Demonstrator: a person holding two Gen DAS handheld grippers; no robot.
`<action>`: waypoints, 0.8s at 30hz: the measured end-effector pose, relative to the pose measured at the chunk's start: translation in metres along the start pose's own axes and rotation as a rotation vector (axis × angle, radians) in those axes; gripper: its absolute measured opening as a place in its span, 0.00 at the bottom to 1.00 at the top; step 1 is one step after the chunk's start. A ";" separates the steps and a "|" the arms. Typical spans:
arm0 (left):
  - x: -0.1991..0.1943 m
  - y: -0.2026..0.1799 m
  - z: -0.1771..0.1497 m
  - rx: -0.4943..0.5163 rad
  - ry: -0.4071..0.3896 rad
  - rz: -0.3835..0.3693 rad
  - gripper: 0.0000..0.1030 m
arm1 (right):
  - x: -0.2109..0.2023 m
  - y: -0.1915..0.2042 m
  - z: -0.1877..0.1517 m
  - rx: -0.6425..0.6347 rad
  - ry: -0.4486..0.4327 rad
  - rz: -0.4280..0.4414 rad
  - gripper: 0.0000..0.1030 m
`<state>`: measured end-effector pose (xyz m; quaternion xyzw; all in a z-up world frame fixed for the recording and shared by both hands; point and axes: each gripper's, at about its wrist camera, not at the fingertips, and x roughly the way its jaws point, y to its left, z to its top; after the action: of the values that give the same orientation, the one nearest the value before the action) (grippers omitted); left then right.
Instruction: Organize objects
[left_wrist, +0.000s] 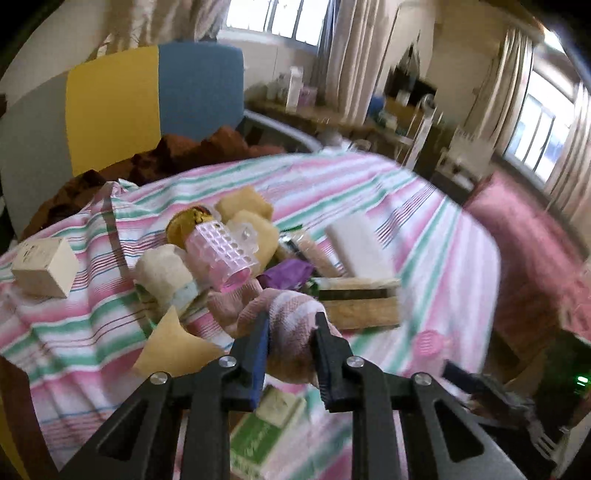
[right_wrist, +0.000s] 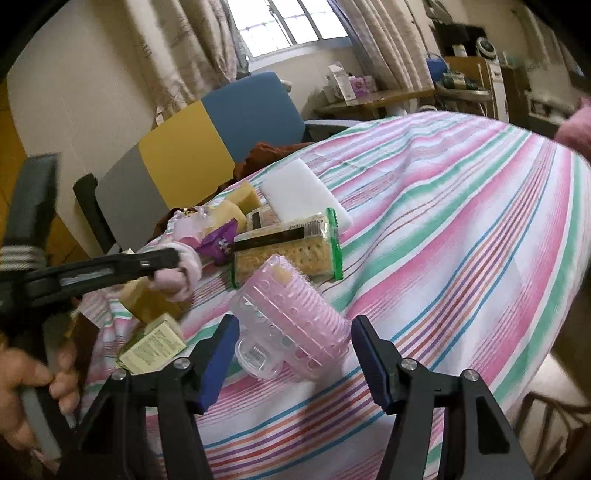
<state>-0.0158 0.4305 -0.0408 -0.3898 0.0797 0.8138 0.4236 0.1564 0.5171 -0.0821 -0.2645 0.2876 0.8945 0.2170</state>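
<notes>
My left gripper (left_wrist: 291, 321) is shut on a rolled pink-and-white striped cloth (left_wrist: 286, 304), held over the pile of objects. The right wrist view shows that same left gripper (right_wrist: 173, 264) at the left with the cloth (right_wrist: 183, 282) in its tips. My right gripper (right_wrist: 295, 321) holds a pink hair roller in a clear case (right_wrist: 295, 310) between its blue pads, tilted over the striped tablecloth (right_wrist: 443, 221). A second pink roller (left_wrist: 225, 254) lies in the pile.
The pile holds a cracker pack (left_wrist: 358, 302), a white foam block (left_wrist: 358, 247), a purple wrapper (left_wrist: 286, 275), yellow sponges (left_wrist: 243, 206) and a green-white box (left_wrist: 273, 424). A small cardboard box (left_wrist: 44, 266) sits left. A grey, yellow and blue chair (right_wrist: 207, 147) stands behind the table. A hand (right_wrist: 37, 380) grips the left handle.
</notes>
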 end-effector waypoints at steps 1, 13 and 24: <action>-0.009 0.003 -0.002 -0.014 -0.017 -0.013 0.21 | -0.002 0.002 0.000 0.003 0.000 0.004 0.62; -0.090 0.058 -0.046 -0.194 -0.117 -0.105 0.20 | -0.022 0.045 -0.008 -0.067 0.005 0.046 0.62; -0.152 0.106 -0.095 -0.363 -0.216 -0.146 0.20 | -0.043 0.097 -0.019 -0.146 0.003 0.114 0.62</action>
<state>0.0097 0.2246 -0.0206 -0.3750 -0.1425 0.8189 0.4104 0.1436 0.4229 -0.0310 -0.2640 0.2364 0.9237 0.1454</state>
